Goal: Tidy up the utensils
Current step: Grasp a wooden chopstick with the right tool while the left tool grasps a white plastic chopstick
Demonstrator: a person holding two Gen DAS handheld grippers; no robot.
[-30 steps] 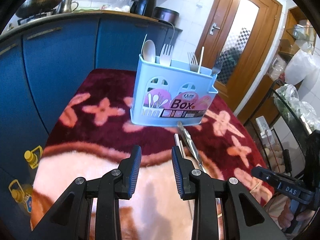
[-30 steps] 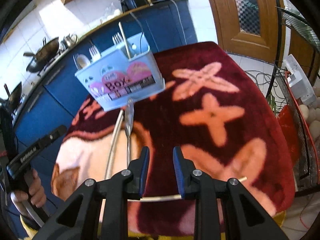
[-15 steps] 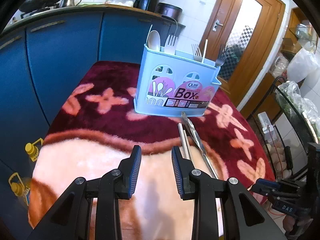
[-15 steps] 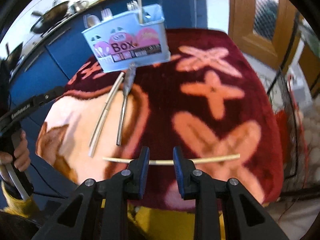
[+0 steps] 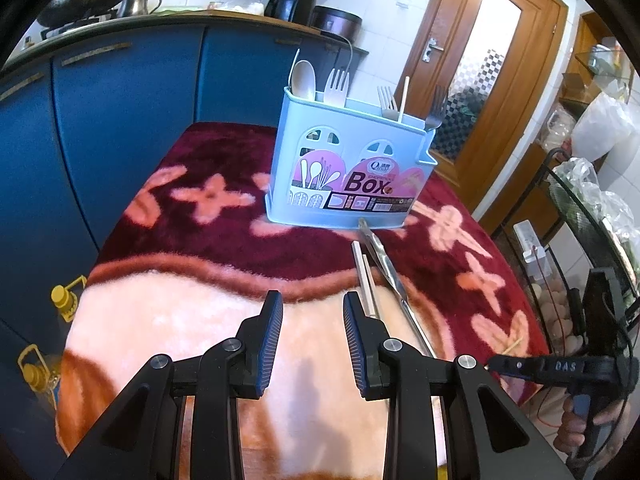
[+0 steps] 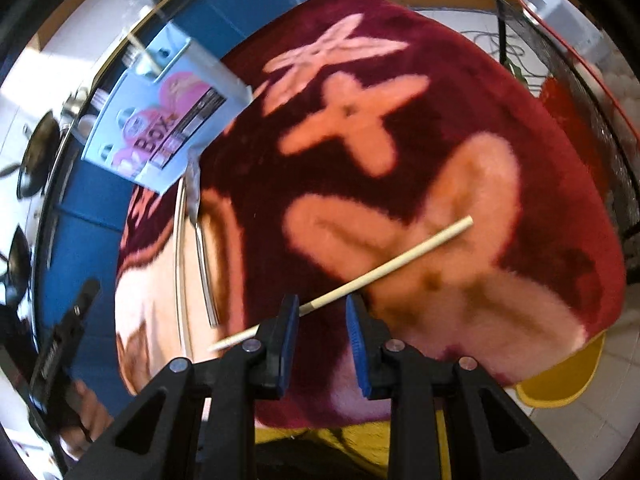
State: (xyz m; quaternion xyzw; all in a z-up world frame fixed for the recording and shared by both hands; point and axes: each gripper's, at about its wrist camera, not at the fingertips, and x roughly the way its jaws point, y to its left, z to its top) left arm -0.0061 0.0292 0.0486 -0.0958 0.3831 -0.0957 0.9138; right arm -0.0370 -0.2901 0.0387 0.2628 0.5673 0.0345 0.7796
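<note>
Maroon blanket point(image 6: 460, 92), lone chopstick point(image 6: 400, 260) clearest, perhaps, right view

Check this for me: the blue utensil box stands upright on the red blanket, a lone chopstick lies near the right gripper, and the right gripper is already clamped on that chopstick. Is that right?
Not quite. In the right wrist view the right gripper is open: the chopstick lies on the blanket, its near part running between the pads, unclamped. The utensil box does stand upright.

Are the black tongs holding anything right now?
No, both are empty. The right tongs are open over a single chopstick lying on the blanket, not pinching it. The left tongs are open over bare blanket.
</note>
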